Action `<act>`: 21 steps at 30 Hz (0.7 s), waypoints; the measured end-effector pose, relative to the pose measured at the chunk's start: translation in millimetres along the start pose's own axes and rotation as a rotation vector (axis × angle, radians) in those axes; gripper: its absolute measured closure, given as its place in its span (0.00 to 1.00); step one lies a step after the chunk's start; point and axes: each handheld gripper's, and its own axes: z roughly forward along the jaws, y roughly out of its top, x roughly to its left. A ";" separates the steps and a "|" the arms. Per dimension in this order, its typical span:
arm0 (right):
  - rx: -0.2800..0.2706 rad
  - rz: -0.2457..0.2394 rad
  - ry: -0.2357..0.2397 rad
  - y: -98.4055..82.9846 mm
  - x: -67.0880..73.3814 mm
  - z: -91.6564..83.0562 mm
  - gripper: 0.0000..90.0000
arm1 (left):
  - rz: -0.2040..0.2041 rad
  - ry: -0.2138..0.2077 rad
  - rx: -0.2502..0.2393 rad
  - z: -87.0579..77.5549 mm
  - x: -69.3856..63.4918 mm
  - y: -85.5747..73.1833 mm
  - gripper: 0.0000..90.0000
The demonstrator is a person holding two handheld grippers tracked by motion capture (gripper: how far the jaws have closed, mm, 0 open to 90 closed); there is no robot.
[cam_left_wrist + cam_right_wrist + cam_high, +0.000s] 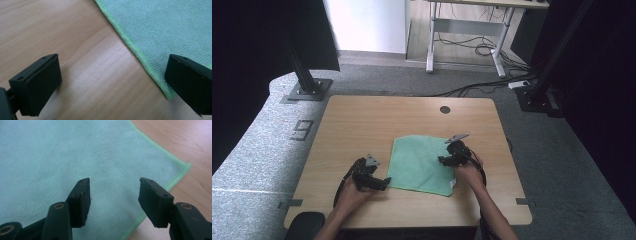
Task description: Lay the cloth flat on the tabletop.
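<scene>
I am holding my right gripper (446, 160) over the right part of the green cloth (422, 162), its jaws standing apart with nothing between them but the nap below. I am holding my left gripper (384, 183) at the cloth's near-left corner, jaws spread wide, one over bare wood and the other over the cloth's edge, gripping nothing. The cloth is lying flat and roughly square on the near middle of the table (362, 125), a pale mint green with a brighter green stitched hem and a small white tag at its near-right corner. The table is showing light wood grain with a dark round cable hole near its far edge. Grey carpet (562, 165) is surrounding it, black frame posts are standing at far left and far right, and a white desk frame (462, 30) with loose cables is standing beyond.
</scene>
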 end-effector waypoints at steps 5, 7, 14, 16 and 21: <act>0.005 -0.014 -0.012 -15.6 10.5 -3.9 0.42 | 0.013 -0.009 0.015 -5.4 -11.8 -5.0 0.01; 0.003 -0.001 -0.019 -23.1 11.2 -5.3 0.40 | 0.016 -0.013 0.025 -6.3 -13.2 -4.7 0.01; -0.038 0.064 -0.022 -44.2 7.6 -9.2 0.34 | 0.021 -0.053 0.062 -7.4 -7.9 3.9 0.06; -0.050 0.070 -0.019 -48.3 5.7 -10.8 0.34 | 0.004 -0.059 0.050 -7.4 -2.4 7.7 0.10; -0.068 0.069 -0.017 -53.3 3.8 -12.8 0.33 | -0.005 -0.038 0.000 -6.3 14.0 26.5 0.17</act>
